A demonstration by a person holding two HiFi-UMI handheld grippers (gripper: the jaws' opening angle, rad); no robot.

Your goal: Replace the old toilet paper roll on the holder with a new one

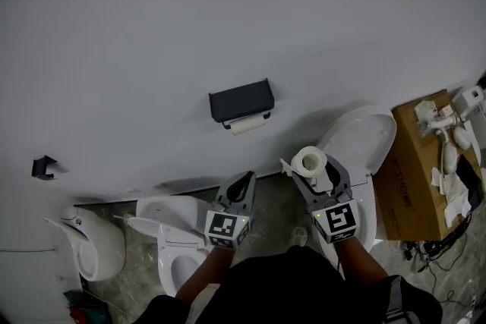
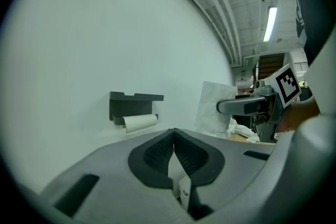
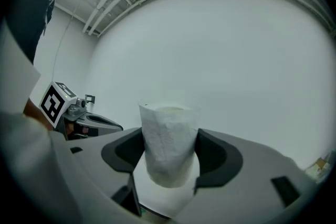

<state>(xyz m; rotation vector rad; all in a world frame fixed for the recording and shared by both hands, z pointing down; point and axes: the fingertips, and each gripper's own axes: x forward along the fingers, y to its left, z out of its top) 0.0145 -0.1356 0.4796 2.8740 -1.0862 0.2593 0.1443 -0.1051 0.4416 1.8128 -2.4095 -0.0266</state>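
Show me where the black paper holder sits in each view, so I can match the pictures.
Head view: black paper holder on the wall, just above picture centre.
Left gripper view: holder left of centre, above the shut fingers.
Right gripper view: not in it; the new roll fills the middle.
Shared landmark: the white wall.

Grey mottled floor (image 1: 273,197) ran along the foot of the white wall and carried a white toilet (image 1: 176,243) at left of centre, a second toilet with raised lid (image 1: 363,134) at right, and a rounded white fixture (image 1: 97,245) at far left. A cardboard box (image 1: 410,182) stood beside the right toilet, with dark cables (image 1: 434,245) on the floor near it. On the wall, the dark holder (image 1: 241,101) carried a thin roll (image 1: 249,124) under it.
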